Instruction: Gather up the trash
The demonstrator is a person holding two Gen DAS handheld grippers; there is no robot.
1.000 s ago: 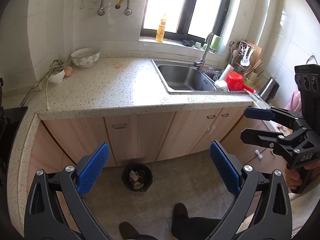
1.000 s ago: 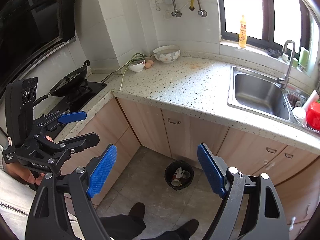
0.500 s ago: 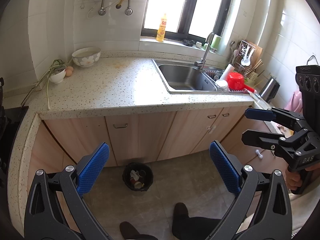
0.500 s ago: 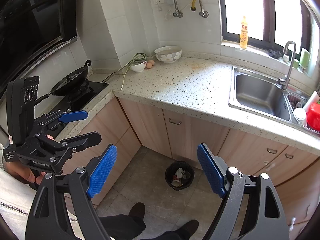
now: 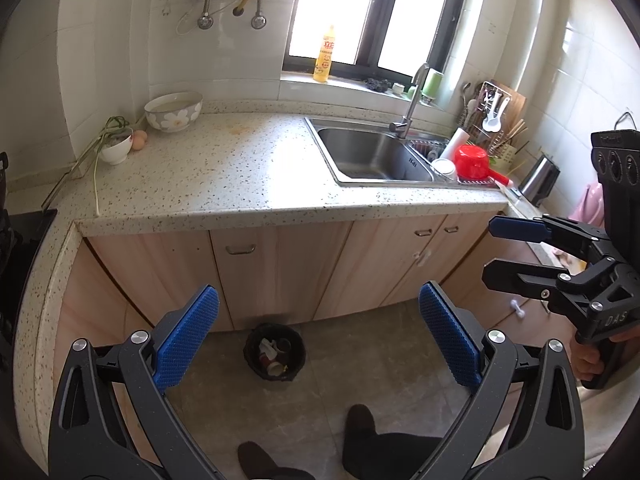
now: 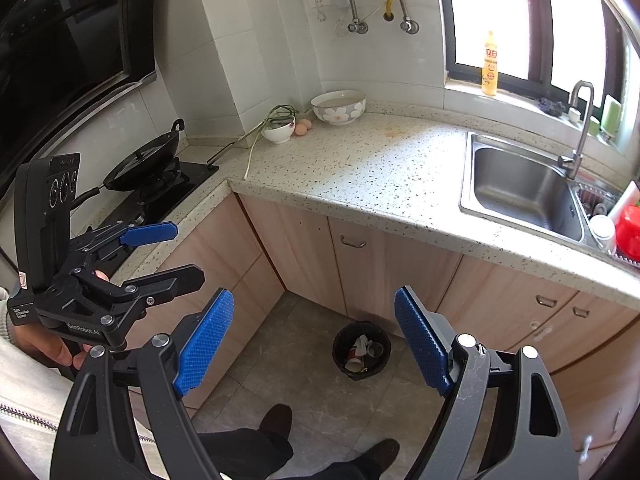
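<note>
Black and round, the trash bin [image 5: 275, 353] stands on the grey tiled floor [image 5: 360, 340] just in front of the wooden cabinets [image 5: 280, 264], below the front edge of the worktop [image 5: 224, 176], with crumpled paper and small cups lying inside it. Both grippers hang above the floor with nothing between their blue pads. The left gripper [image 5: 316, 332] has its jaws spread wide, and the bin shows in the gap between them; in the right wrist view the same gripper [image 6: 176, 252] sits at the left, gripped from below by the person's hand [image 6: 48, 350]. The right gripper [image 6: 314, 344] is likewise spread wide and empty, the bin visible between its fingers; from the left wrist view it [image 5: 490, 250] appears at the right, jaws parted and carrying nothing. On the speckled worktop, a large flowered bowl [image 5: 174, 111] sits at the back edge near the left corner, with a smaller white bowl [image 5: 117, 148] holding green stalks just beside it and an egg [image 5: 139, 139] between the two. A steel sink [image 5: 372, 156] is set into the right part of the worktop, its tap [image 5: 412, 100] at the back rim, and a red pot [image 5: 472, 160] rests at the sink's right edge. A yellow bottle [image 5: 325, 56] stands on the windowsill behind. At the worktop's far left end a black wok [image 6: 140, 164] sits on the stove. The person's dark shoes [image 5: 360, 420] show at the bottom.
</note>
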